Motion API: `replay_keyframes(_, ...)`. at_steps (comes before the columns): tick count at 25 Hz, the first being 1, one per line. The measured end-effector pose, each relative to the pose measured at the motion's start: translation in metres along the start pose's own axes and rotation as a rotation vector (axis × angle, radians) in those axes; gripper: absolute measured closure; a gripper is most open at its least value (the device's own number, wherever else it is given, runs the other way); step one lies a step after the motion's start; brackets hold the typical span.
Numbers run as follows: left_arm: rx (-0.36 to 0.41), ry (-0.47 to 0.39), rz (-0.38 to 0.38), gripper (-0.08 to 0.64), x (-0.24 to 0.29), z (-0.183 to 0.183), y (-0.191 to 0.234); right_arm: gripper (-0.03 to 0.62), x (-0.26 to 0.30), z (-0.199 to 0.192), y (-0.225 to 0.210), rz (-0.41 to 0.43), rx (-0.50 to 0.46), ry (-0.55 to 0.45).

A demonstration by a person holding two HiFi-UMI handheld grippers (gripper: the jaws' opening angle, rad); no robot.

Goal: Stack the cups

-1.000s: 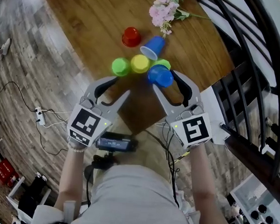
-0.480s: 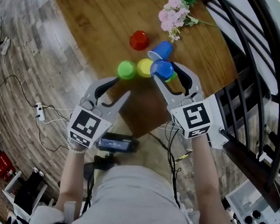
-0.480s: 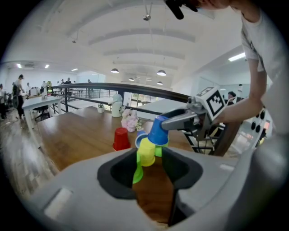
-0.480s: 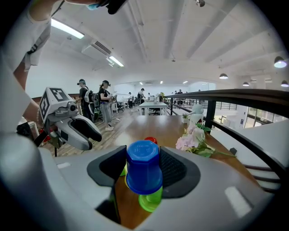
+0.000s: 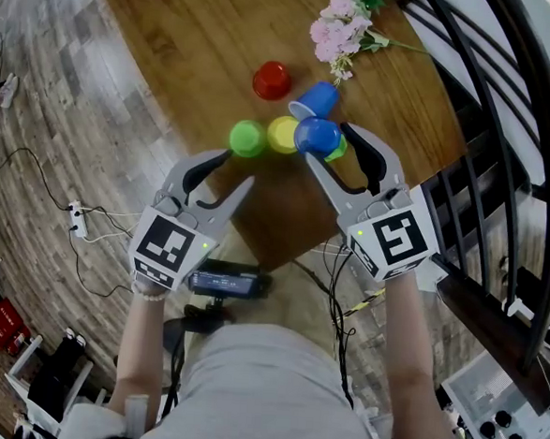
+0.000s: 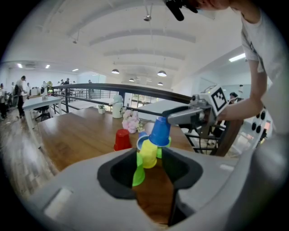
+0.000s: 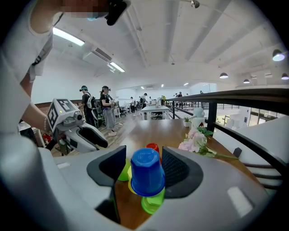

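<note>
Right gripper (image 5: 326, 142) jaws clamp the inverted blue cup (image 5: 316, 134), just right of the yellow cup (image 5: 281, 134). Left gripper (image 5: 238, 165) jaws stand apart, empty.

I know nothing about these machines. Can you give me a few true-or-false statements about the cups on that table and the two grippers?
1. The right gripper holds a blue cup upside down. True.
2. The left gripper grips the red cup. False: its jaws are apart with nothing in them, and the red cup stands alone on the table.
3. Pink flowers lie on the table. True.
4. All the cups form one tower. False: the yellow cup and a green cup stand side by side.
5. A second blue cup lies on its side. True.
</note>
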State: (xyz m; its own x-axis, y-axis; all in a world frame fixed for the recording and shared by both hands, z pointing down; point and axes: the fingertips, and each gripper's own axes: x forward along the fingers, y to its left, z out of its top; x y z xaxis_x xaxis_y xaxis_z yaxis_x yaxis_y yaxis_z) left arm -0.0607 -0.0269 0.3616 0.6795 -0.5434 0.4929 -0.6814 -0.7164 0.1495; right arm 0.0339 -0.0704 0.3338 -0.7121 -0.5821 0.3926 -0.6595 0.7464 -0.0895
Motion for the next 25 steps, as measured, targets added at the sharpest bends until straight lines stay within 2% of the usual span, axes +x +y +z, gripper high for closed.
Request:
replay_keyframes(4,-0.009,-0.010,0.019,0.393,0.000,0.003,0.004,0.356,-0.020,0.015,-0.015,0.026,-0.023,-0.040)
replay_keyframes(7,-0.016,-0.017,0.038,0.393,0.000,0.006,0.008,0.357,-0.029,0.022,-0.031,0.088,-0.114,-0.044)
replay_keyframes(10,-0.025,-0.018,0.065,0.393,-0.001,0.006,0.010,0.357,-0.029,0.011,-0.050,0.149,-0.214,0.055)
replay_keyframes(14,-0.041,-0.014,0.103,0.393,-0.002,0.003,0.012,0.357,-0.006,-0.015,-0.073,0.259,-0.425,0.183)
replay_keyframes(19,-0.066,-0.012,0.152,0.393,-0.002,0.000,0.013,0.357,0.023,-0.044,-0.081,0.470,-0.722,0.303)
replay_keyframes(25,-0.071,-0.006,0.181,0.393,0.001,-0.005,0.010,0.357,0.051,-0.083,-0.087,0.633,-0.949,0.429)
